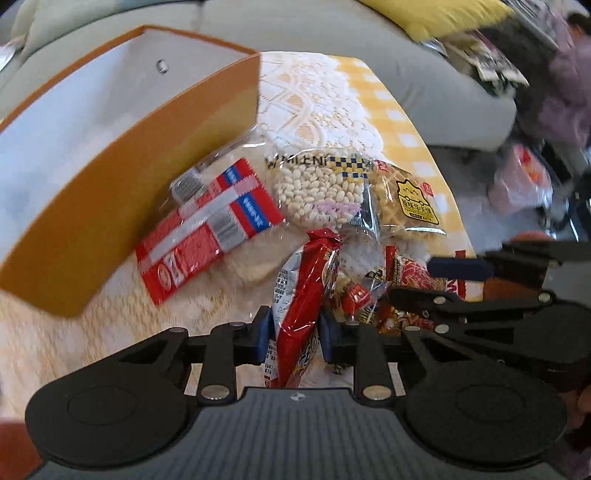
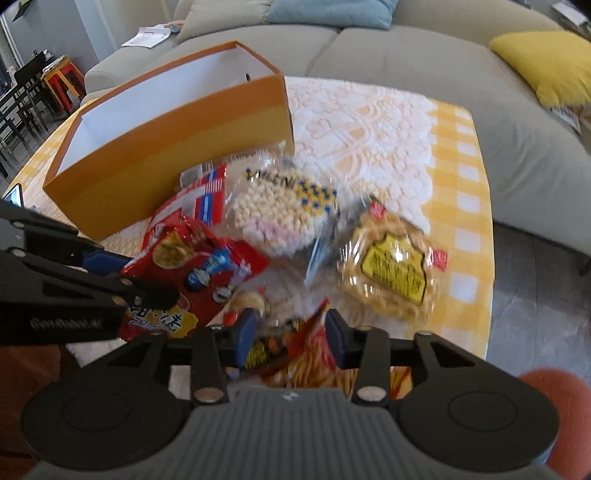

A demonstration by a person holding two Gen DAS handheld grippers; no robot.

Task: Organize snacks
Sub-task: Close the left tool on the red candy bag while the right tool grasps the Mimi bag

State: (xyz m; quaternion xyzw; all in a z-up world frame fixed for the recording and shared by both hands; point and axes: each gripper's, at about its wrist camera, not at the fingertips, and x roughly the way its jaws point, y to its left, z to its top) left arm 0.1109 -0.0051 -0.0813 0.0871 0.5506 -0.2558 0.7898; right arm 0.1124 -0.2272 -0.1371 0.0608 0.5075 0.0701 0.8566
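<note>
My left gripper is shut on a red and white snack packet, seen edge-on; the same packet shows in the right wrist view, held by the left gripper. My right gripper has its blue pads around the top of a red and yellow snack bag; it also shows in the left wrist view. An open orange box, white inside, stands on the table at the left, and in the left wrist view. A puffed rice cake pack, a waffle pack and a red-blue wafer pack lie beside it.
The table has a yellow checked cloth with a white lace overlay. A grey sofa with a yellow cushion and a blue cushion stands behind it. Dark chairs stand far left.
</note>
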